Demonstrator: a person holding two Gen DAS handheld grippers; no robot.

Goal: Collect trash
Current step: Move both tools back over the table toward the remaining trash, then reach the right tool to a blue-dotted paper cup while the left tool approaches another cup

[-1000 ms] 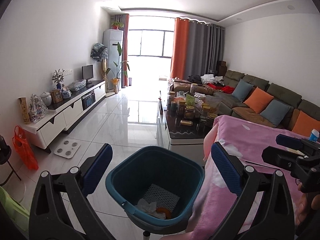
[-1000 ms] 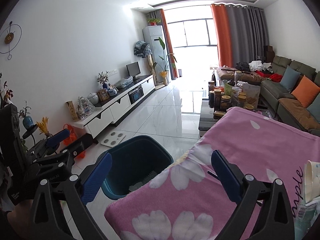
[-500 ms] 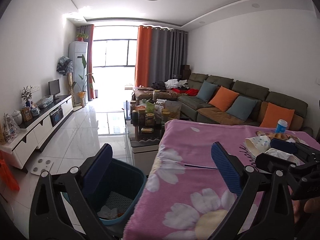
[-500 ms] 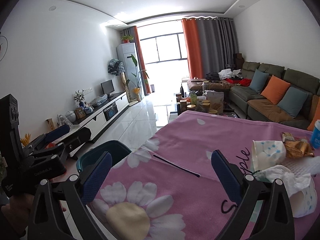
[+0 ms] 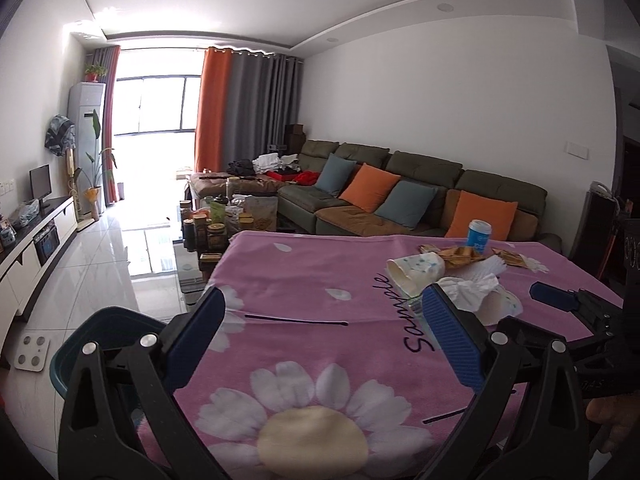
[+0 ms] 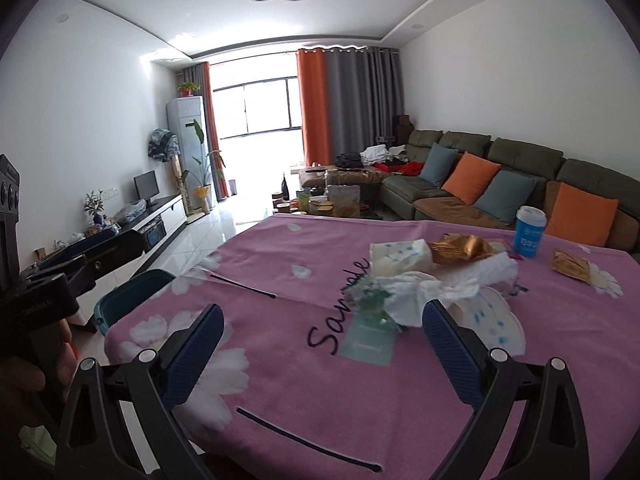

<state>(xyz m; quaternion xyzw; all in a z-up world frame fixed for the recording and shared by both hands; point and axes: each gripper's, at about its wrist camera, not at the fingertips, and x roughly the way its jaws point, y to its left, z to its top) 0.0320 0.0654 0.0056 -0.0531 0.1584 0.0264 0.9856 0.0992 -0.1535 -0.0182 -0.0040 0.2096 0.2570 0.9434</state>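
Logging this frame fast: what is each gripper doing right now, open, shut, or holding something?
Left gripper: open, holding nothing, above the pink flowered tablecloth.
Right gripper: open, holding nothing, short of the crumpled white tissue.

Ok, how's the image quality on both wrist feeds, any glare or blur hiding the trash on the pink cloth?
Left wrist view: the bright window is blown out and glares off the glossy floor tiles; the crumpled white tissue stays readable. Right wrist view: same window washout, and the clear green-printed wrapper looks smeared; fisheye bends the edges in both.
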